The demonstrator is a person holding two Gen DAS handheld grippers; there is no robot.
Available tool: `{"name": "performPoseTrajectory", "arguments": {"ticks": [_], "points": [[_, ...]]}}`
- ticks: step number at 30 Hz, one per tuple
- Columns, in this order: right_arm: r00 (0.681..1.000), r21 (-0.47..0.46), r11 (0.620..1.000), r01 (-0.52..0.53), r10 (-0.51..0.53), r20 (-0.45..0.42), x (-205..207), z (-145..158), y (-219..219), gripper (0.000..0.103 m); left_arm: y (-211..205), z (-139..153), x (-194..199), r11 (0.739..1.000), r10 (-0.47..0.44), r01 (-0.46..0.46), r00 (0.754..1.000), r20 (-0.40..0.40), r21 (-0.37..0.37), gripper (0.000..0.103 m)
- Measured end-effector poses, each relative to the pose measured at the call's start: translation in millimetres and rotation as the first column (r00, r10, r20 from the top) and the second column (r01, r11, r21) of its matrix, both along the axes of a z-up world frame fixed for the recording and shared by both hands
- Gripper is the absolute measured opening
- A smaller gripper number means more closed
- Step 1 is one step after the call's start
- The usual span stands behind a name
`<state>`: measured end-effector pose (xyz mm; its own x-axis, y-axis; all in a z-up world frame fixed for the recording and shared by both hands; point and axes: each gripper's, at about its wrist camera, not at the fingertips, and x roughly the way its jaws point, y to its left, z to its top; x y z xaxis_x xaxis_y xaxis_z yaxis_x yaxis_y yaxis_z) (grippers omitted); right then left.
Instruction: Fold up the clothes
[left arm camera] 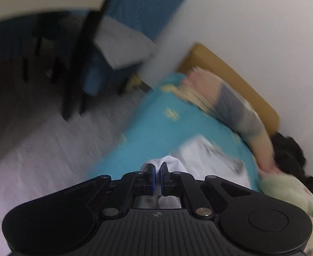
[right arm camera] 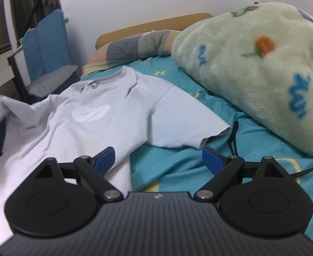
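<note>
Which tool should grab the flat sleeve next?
Right. Right tool is open, close to the t-shirt's flat sleeve; left tool is shut on white fabric.

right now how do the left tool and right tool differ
The left tool has its fingers pinched on white T-shirt fabric; the right tool stands wide open, holding nothing. The left tool's view is blurred, the right tool's sharp, above the teal bedsheet near the shirt's sleeve. Both have black bodies and blue pads.
</note>
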<state>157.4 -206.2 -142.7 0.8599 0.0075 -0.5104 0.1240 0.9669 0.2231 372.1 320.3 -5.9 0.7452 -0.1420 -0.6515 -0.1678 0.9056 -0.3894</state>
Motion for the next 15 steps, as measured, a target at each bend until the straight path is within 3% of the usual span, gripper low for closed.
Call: {"name": "performPoseTrajectory", "arguments": {"ticks": [2, 6, 9, 12, 14, 15], "points": [[1.000, -0.006, 1.000, 0.009, -0.009, 0.004, 1.6, -1.2, -1.5, 0.090, 20.0, 10.8, 27.7, 0.992, 0.028, -0.029, 1.000, 0.008, 0.124, 0.004], [1.000, -0.023, 1.000, 0.021, -0.021, 0.013, 8.6, -4.9, -3.1, 0.090, 40.6, -6.8, 67.2, 0.969, 0.114, -0.108, 0.993, -0.016, 0.223, 0.004], [0.999, -0.045, 0.999, 0.012, -0.011, 0.030, 12.9, -6.5, 0.1, 0.090, 37.9, -44.7, 87.2, 0.932, 0.173, -0.150, 0.984, -0.041, 0.330, 0.004], [0.999, -0.076, 0.997, -0.008, 0.011, 0.042, 17.3, -9.0, 4.6, 0.090, 31.7, -85.6, 95.2, 0.924, 0.196, -0.175, 0.980, -0.027, 0.340, 0.004], [0.999, -0.088, 0.996, -0.022, 0.026, 0.048, 20.1, -11.1, 6.9, 0.090, 25.7, -105.3, 92.1, 0.933, 0.192, -0.175, 0.981, -0.025, 0.316, 0.009], [0.998, -0.088, 0.996, -0.030, 0.035, 0.048, 21.4, -12.4, 7.4, 0.090, 22.4, -111.2, 91.1, 0.936, 0.191, -0.171, 0.981, -0.035, 0.308, 0.016]]}}
